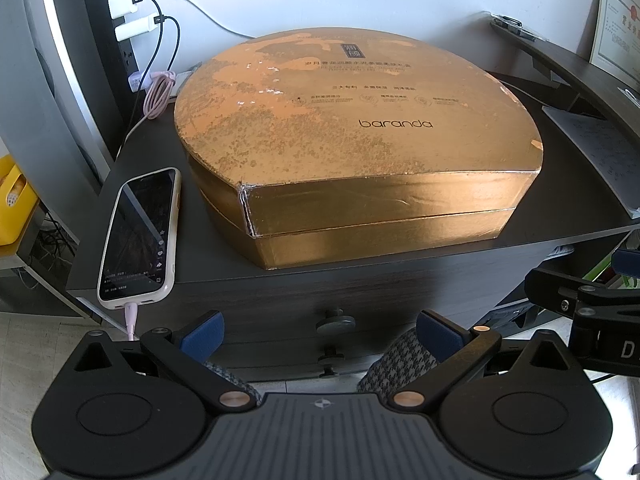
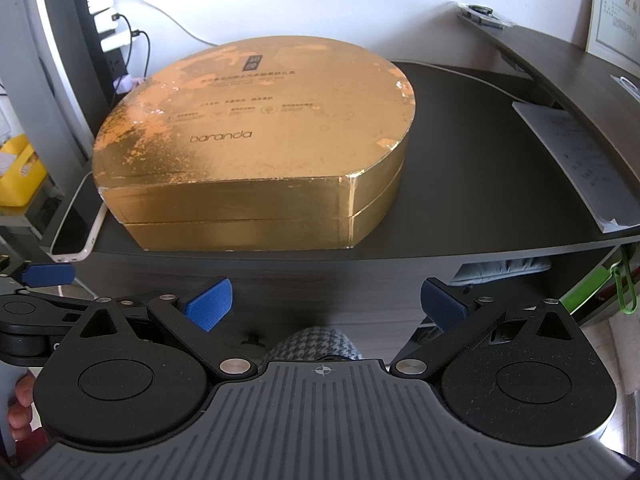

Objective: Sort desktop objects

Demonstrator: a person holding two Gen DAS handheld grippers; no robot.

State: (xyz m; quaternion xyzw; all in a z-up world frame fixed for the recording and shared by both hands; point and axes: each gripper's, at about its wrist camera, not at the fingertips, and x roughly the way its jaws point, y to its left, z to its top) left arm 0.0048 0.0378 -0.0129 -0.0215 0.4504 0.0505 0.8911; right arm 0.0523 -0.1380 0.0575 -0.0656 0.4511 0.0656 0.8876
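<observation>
A large gold box (image 1: 352, 140) marked "baranda" sits closed on a dark surface (image 1: 568, 184). Just left of the box lies a phone (image 1: 140, 236) with a pink cable (image 1: 131, 318) plugged in. Right of the box lies a paper sheet (image 1: 600, 148). Below the box, the left claw (image 1: 318, 334) hangs wide apart, holding nothing.

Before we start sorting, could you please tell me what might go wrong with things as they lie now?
The phone overhangs the desk edge beside the gold box, so shifting the box could knock it off. Its pink cable hangs near the open left gripper and might snag. The paper lies at the desk's right edge and could slide off.
</observation>
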